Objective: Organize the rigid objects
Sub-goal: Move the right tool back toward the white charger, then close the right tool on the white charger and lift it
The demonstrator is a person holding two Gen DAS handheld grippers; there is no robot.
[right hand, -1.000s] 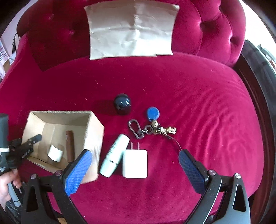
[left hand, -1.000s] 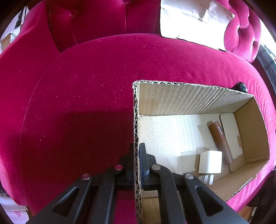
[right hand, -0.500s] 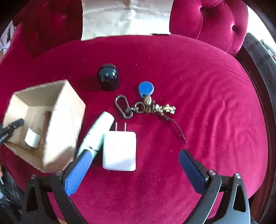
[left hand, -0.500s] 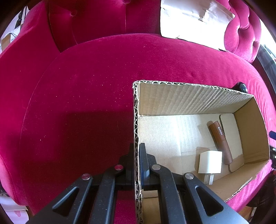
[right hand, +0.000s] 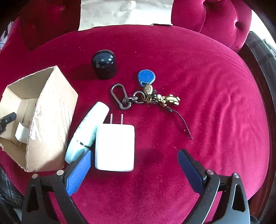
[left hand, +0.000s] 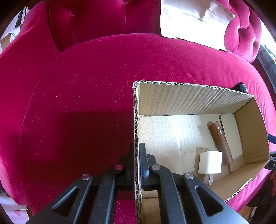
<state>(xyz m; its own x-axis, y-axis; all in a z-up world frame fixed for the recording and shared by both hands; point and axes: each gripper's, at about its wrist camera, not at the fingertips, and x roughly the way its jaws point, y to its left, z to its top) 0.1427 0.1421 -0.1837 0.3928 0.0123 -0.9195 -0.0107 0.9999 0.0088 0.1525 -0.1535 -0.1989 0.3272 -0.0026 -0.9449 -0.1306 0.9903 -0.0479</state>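
Observation:
My left gripper (left hand: 136, 151) is shut on the left wall of an open cardboard box (left hand: 193, 100) that sits on a crimson velvet seat. Inside the box lie a brown tube (left hand: 220, 142) and a small white plug cube (left hand: 210, 162). My right gripper (right hand: 134, 156) is open and empty, low over the seat. A white wall charger (right hand: 115, 146) lies just ahead of its left finger (right hand: 79, 170). A pale blue-white tube (right hand: 87, 131) lies between the charger and the box (right hand: 50, 120). A key ring with a blue fob (right hand: 146, 93) and a dark round cap (right hand: 104, 64) lie farther back.
A sheet of crumpled brown paper (right hand: 126, 12) leans on the tufted backrest. The seat's rounded front edge drops off near both grippers. A dark wooden frame (right hand: 258, 69) borders the right side.
My right gripper has moved forward and down towards the charger and tube, so they look larger and nearer. The left gripper and the box have stayed still.

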